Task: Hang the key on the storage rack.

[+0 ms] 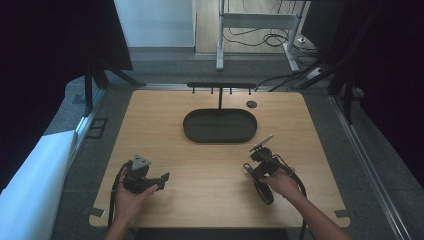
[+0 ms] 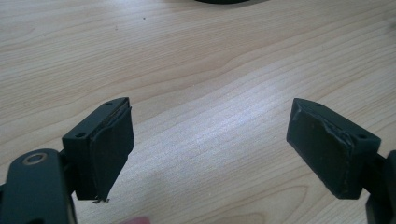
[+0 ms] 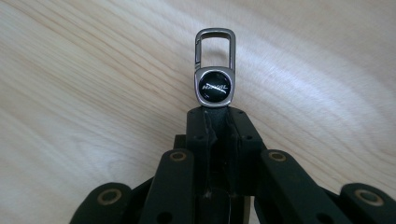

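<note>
My right gripper (image 3: 215, 116) has its jaws pressed together on the lower end of a metal keychain clasp (image 3: 215, 65), and that is the only purchase I have: the round badge and the carabiner loop stand clear above the jaw tips, with the wooden counter (image 1: 165, 130) beneath. In the high view the clasp (image 1: 262, 143) shows as a pale sliver angled up from the gripper, just short of the near right end of the black oval tray (image 1: 192, 131). My left gripper (image 2: 210, 140) is spread wide with nothing between the jaws, low over bare counter at the near left, well apart from the clasp.

My worry is the thin bite. I judge the hold to be on a strap or tab I cannot actually see (it is buried between the pads), so any quick swing or twist of the wrist could let the heavier metal head pivot or slide out and drop onto the counter. If the clasp is meant for the hook rail (image 1: 220, 86) standing behind the tray, a loop that has rotated in the jaws would meet a peg edge-on and get knocked loose. A handover to the left would also risk pinching the smooth badge, which looks slippery
</note>
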Available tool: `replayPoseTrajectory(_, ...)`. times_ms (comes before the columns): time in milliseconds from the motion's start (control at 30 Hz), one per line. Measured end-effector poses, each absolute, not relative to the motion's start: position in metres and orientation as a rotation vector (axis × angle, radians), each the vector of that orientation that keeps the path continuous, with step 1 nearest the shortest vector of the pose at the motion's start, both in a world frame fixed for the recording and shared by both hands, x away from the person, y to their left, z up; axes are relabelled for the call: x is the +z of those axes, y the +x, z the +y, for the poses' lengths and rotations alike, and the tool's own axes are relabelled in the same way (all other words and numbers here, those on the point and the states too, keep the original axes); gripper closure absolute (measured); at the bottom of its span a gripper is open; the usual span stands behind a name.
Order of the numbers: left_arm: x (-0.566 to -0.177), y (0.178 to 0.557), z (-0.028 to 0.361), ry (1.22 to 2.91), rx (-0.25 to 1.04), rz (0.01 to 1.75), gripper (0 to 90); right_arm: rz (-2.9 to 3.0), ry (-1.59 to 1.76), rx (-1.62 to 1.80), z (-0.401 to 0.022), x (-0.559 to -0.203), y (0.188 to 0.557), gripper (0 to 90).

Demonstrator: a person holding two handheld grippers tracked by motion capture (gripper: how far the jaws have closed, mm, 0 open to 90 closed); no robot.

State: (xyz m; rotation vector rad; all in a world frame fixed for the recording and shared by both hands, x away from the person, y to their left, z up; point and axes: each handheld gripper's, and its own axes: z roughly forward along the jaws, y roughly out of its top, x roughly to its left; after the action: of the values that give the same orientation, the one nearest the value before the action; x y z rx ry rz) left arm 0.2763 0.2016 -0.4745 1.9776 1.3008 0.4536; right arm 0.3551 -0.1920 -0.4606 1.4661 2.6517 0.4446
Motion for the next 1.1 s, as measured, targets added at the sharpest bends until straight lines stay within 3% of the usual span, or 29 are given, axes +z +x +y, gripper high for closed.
replayPoseTrajectory(467,-0.476,0.277,0.199,1.981,0.449,1.3,15.4,2.348,1.404,0.977,-0.231,-0.389,0.331,80.7)
replayPoseTrajectory(1100,-0.475,0.277,0.199,1.981,0.452,1.297,15.4,2.04,1.39,1.3,-0.248,-0.348,0.335,80.7)
